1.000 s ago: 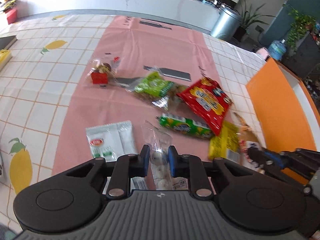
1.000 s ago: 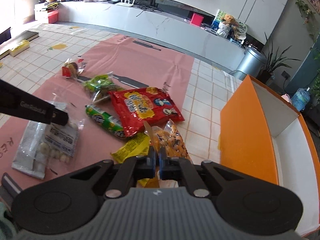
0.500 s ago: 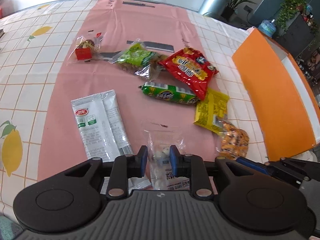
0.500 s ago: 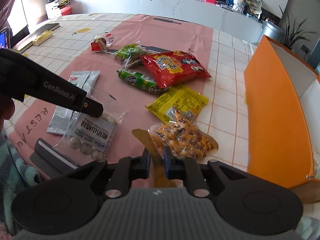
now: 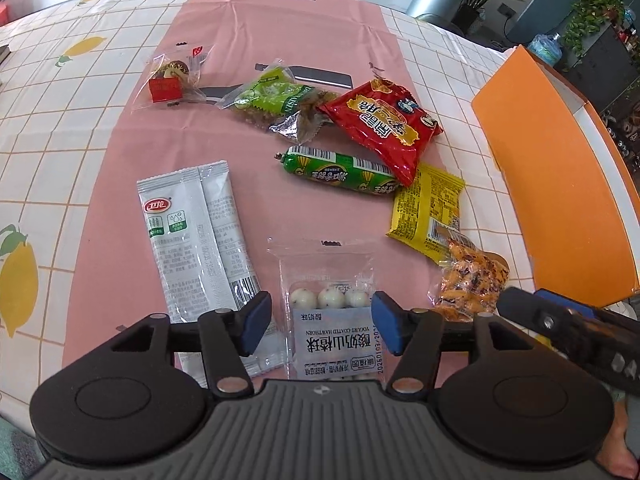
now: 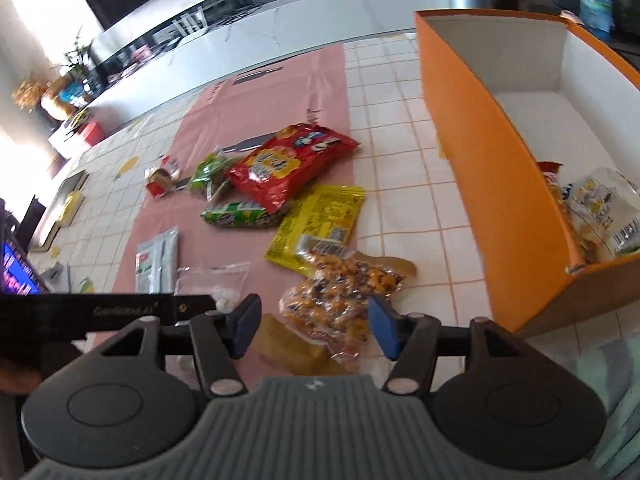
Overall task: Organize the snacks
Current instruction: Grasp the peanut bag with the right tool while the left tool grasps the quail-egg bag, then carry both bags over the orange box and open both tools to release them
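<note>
My left gripper [image 5: 322,322] hangs low over the pink mat with its jaws opening. A clear packet of white yogurt hawthorn balls [image 5: 328,308] lies flat between them, and the pads do not touch it. My right gripper [image 6: 315,326] is also opening. A clear packet of orange-brown crunchy snack [image 6: 340,292] lies on the table between its jaws, free of the pads. The orange box [image 6: 480,140] stands open to the right, with a few packets [image 6: 596,204] in its near end.
Loose on the mat [image 5: 280,20] lie two white sachets [image 5: 192,232], a green sausage [image 5: 340,170], a red bag [image 5: 384,120], a yellow packet [image 5: 430,208], a green raisin packet [image 5: 272,98] and a small red-labelled packet [image 5: 170,80]. A long white counter runs behind the table.
Both grippers have gone from shut on their packets to wide apart, and each packet now lies loose on the table. The right gripper has rolled and swung toward the orange box.
</note>
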Available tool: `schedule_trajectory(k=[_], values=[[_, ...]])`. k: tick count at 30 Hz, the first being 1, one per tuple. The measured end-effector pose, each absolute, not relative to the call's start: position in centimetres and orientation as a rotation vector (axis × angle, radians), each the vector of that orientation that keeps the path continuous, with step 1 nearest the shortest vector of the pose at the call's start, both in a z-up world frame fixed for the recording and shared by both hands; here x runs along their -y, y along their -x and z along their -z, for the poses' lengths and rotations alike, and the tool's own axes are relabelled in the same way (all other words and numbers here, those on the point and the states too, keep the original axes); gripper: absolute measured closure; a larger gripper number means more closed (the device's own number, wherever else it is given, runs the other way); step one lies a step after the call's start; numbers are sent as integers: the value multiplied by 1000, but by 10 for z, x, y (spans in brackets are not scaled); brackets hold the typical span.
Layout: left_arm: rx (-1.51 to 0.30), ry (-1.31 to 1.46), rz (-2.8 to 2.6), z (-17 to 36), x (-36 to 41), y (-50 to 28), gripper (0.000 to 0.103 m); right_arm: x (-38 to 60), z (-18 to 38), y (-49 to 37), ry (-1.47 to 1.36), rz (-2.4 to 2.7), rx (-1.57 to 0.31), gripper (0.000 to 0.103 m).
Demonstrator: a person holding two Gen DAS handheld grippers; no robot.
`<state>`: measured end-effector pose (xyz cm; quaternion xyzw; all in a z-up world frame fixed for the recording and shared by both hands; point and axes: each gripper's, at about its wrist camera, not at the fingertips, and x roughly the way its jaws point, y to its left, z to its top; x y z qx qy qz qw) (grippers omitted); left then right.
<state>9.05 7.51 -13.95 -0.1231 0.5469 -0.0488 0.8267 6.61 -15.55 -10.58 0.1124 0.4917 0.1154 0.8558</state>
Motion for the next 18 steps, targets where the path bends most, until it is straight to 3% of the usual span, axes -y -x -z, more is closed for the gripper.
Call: schedule_trajectory(k=[8,18], values=[[-1163,234,98,140,-69,-94,23,156,130,-85,-364,-142,-1105,34],[-1178,-58,127,145,-30,-87,16,150,143,-97,-323,-114,-1119,30]])
